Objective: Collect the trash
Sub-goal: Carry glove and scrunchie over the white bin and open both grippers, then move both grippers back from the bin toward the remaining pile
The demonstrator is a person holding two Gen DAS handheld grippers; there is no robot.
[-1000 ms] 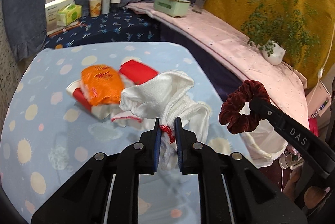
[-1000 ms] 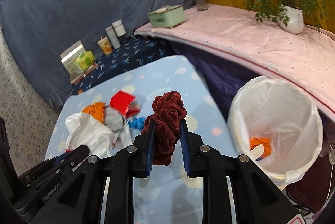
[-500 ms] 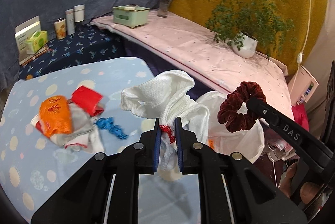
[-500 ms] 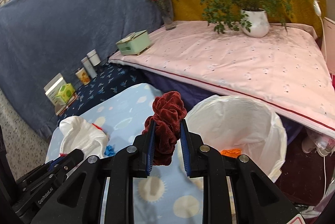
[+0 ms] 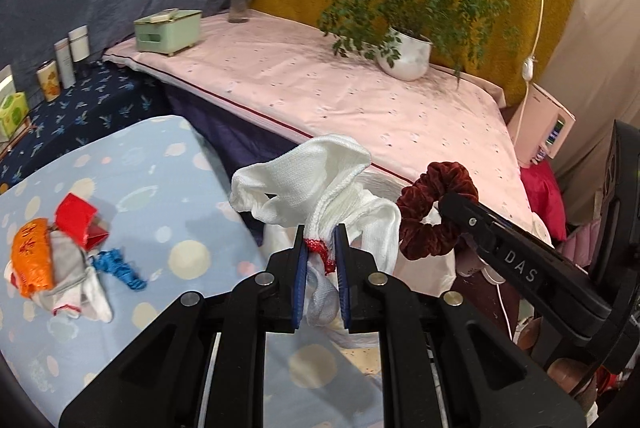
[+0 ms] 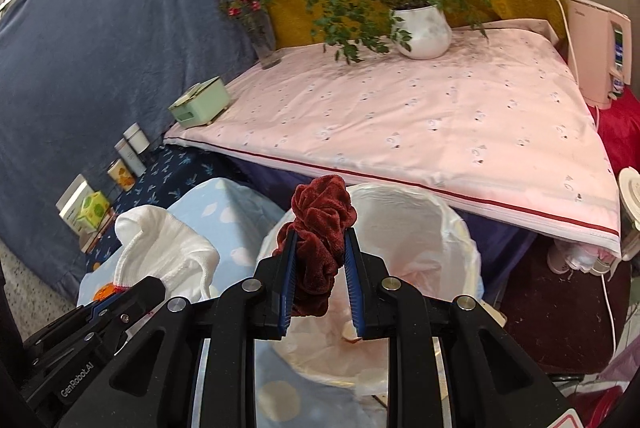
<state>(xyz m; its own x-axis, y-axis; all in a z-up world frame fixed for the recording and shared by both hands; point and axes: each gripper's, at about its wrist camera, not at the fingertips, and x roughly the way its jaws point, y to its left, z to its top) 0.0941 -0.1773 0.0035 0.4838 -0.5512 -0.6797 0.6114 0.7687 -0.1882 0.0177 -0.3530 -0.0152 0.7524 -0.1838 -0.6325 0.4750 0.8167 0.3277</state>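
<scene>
The left tool (image 5: 321, 250) was clamped on a white sock (image 5: 320, 183) at its red-trimmed cuff, so the bulk of the cloth stood up and flopped clear of the fingers rather than bunching between them. The right tool (image 6: 319, 260) pinched a dark red scrunchie (image 6: 320, 224) across its gathered band, a grip narrow enough to keep the soft loop from slipping. In the right wrist view the scrunchie hung directly in front of the white-lined bin (image 6: 448, 228), whose open mouth lay from about 12 to 3 o'clock of the tool, which suggests both items were being carried there for dropping. The bin seemed to hold some scraps already, though the liner's glare made that hard to confirm. Back on the blue spotted worktop (image 5: 160, 195), at about 9 o'clock in the left wrist view, an orange wrapper (image 5: 34, 256), a red wrapper (image 5: 76, 218) and a blue string (image 5: 120, 268) remained uncollected in a loose heap.
</scene>
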